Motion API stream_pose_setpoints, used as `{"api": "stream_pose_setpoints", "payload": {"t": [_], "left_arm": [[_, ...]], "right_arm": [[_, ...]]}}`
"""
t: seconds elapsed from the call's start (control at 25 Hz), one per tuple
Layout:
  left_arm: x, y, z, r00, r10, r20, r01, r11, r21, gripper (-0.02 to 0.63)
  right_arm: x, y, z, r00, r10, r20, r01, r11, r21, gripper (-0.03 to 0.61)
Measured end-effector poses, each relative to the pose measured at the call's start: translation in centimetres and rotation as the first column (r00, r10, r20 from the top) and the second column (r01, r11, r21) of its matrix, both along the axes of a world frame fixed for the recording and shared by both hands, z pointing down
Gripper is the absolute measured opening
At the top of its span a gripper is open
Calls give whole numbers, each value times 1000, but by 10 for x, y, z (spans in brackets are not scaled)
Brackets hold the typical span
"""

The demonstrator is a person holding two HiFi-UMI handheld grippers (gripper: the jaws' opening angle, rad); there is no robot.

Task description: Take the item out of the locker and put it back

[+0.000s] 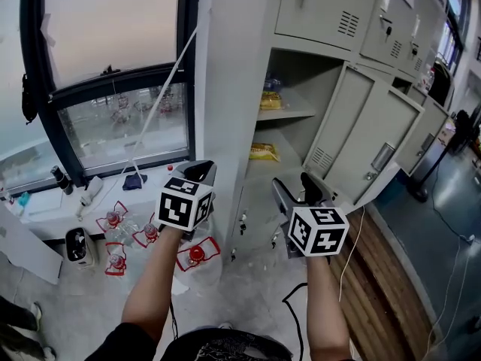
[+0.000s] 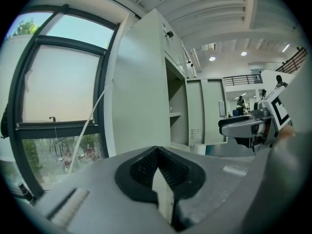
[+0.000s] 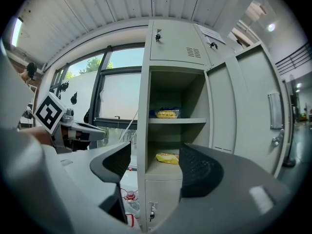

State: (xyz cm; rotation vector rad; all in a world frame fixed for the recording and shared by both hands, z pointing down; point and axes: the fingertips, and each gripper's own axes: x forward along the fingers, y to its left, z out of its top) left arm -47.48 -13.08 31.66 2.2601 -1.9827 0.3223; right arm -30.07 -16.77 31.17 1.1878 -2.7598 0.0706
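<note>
Standing before the open locker [image 1: 225, 89], a person holds one claw in each hand, both raised short of the compartment and touching nothing in it. Seen in its own view, the left claw [image 2: 157, 152] is pressed together, its two ribbed pads meeting in a point with nothing between them; in the head view it [image 1: 198, 170] hangs in front of the locker's pale side wall, beside the window [image 1: 113, 66]. The right claw [image 3: 155, 160] is spread wide and empty, and through its gap the open compartment shows. In the head view the right claw [image 1: 295, 186] sits below the lower shelf [image 1: 282, 145], well apart from it.

The yellow packet [image 1: 263, 152] lies flat on the lower shelf, toward that shelf's left edge, and the right gripper view shows it [image 3: 167, 157] just to the left of the right-hand pad. On the upper shelf [image 1: 297, 113] a clear pack with yellow contents [image 1: 270, 100] rests near the front edge, also at the left. The locker door [image 1: 368, 138] is swung fully out to the right.

Down on the floor [image 1: 248, 292] by the window, several clear bottles with red caps [image 1: 113, 218] lie in a cluster
</note>
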Motion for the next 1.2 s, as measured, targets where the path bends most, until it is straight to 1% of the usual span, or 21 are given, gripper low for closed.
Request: {"api": "stream_pose_setpoints", "payload": {"t": [0.24,0.4,0.68,0.88,1.04,1.2], "left_arm": [[-4,-11,6,1000,-24,2,24,1000,-5,0],[-6,-20,8,999,-41,6,41,999,6,0],[-14,-40,17,993,-118,11,118,993,8,0],[-18,-55,20,981,-195,6,195,981,-1,0],[-22,-59,19,965,-261,1,261,965,4,0],[-21,-63,21,951,-308,6,308,951,-2,0]], "right_arm": [[-5,-17,7,1000,-22,3,22,1000,-1,321],[-9,-33,12,999,-41,10,41,999,0,321],[-19,-65,27,994,-112,4,112,994,-13,319],[-24,-95,34,984,-175,-17,175,984,-26,319],[-31,-115,45,972,-232,-36,230,972,-47,319],[-37,-129,57,958,-280,-58,276,959,-67,319]]}}
